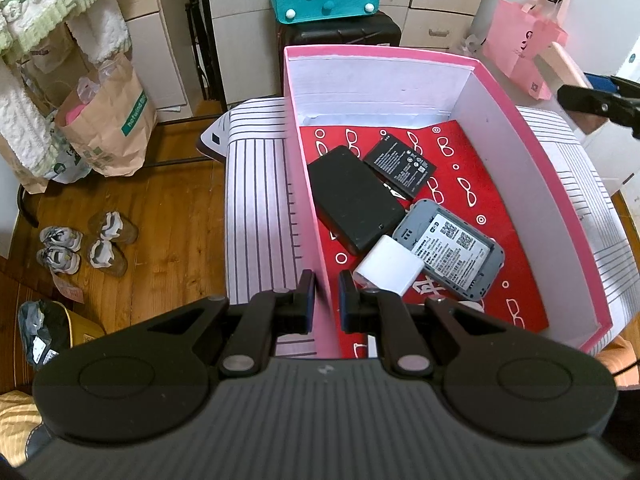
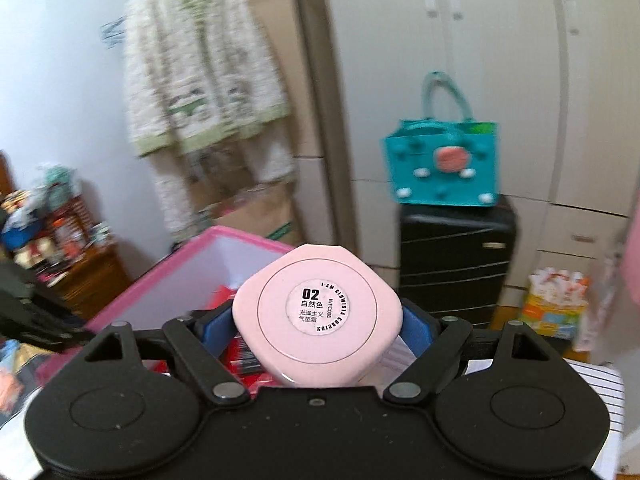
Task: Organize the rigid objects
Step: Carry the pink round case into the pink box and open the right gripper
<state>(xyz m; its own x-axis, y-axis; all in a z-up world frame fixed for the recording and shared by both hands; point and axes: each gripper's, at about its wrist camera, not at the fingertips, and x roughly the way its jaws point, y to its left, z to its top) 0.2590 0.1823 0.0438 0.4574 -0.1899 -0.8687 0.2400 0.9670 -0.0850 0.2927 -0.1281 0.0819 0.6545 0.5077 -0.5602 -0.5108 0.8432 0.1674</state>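
The right tongs (image 2: 318,330) clamp a pink compact (image 2: 317,316) by its sides, raised above the pink box (image 2: 256,242) and angled downward. The left tongs (image 1: 326,300), nearly closed, pinch the box's left wall (image 1: 310,216), pointing steeply down; a white charger (image 1: 390,268) lies just beyond them inside.

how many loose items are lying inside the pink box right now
4 in the pink box: a black pack at left, a black battery behind it, a grey device right, a white charger nearest. More may hide below the left gripper.
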